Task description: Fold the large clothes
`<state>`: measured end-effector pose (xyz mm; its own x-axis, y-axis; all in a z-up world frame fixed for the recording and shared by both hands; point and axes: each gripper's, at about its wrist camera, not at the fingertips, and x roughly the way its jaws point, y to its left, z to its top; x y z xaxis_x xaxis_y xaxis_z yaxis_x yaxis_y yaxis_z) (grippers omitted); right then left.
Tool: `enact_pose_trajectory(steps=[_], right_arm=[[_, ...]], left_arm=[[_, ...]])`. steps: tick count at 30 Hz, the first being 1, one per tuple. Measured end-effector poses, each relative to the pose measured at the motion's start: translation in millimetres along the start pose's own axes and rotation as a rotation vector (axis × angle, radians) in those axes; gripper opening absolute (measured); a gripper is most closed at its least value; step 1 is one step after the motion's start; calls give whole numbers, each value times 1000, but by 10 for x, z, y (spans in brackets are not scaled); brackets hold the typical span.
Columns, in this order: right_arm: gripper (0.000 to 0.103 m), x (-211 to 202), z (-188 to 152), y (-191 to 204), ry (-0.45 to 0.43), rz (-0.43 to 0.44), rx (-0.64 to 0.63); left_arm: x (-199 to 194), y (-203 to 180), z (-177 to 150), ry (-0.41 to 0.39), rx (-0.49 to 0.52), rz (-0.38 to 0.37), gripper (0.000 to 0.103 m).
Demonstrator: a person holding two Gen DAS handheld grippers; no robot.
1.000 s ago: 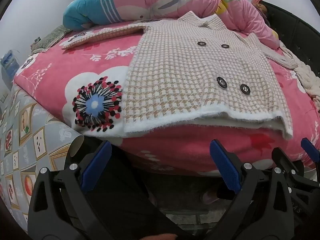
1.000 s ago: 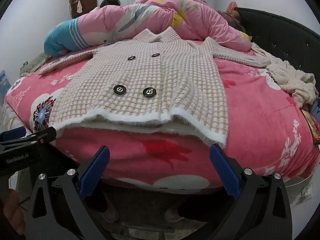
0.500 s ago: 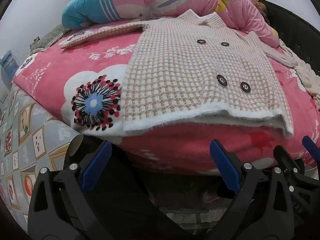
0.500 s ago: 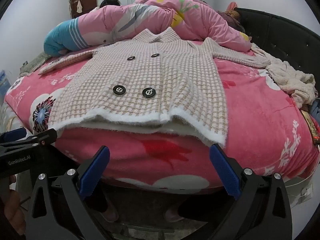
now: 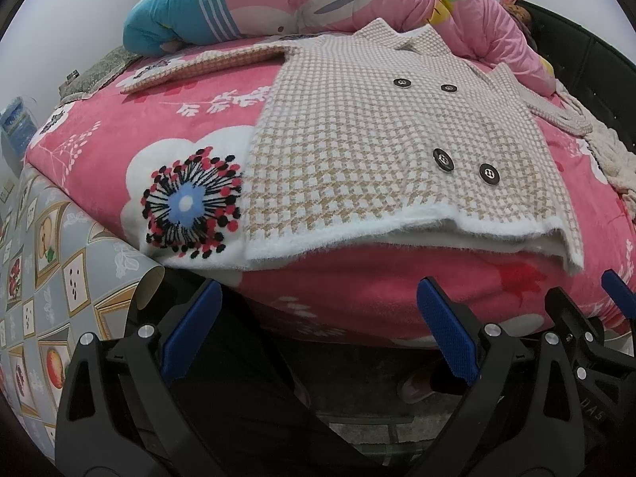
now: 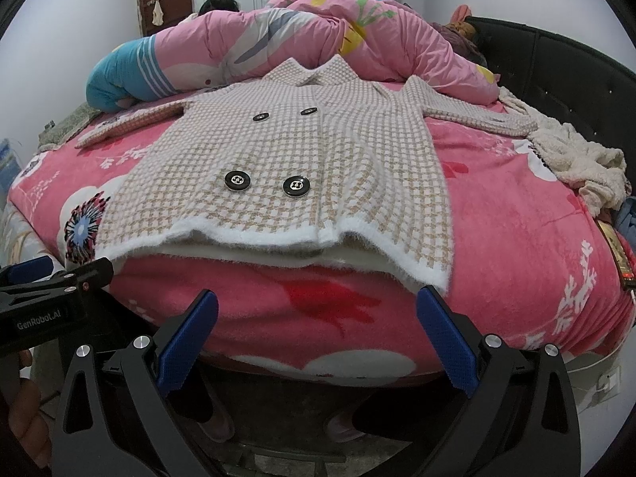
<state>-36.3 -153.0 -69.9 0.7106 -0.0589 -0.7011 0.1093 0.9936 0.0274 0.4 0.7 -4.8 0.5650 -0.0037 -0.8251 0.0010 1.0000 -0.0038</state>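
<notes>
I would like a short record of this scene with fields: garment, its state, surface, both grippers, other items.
garment: houndstooth coat, four black buttons
state: spread flat, front up, sleeves out, hem at bed edge
surface: pink floral blanket
left gripper: open, empty, below hem
right gripper: open, empty, below hem
other items: rolled pink quilt behind collar; cream knit garment at right

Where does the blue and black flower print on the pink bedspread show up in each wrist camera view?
Left wrist view: the blue-centred flower print with black and red spokes sits left of centre, beside the checked beige knit coat's hem corner.
Right wrist view: the same print lies at the far left edge.
Shared landmark: the coat's lower pair of black buttons.
</notes>
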Motion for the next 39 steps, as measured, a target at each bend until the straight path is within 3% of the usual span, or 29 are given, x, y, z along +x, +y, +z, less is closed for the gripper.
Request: enact_pose_trajectory(steps=[39], right_arm=[[97,-51,53,26,-5,4,0]], left_arm=[[28,98,23,-3,-15,2,95]])
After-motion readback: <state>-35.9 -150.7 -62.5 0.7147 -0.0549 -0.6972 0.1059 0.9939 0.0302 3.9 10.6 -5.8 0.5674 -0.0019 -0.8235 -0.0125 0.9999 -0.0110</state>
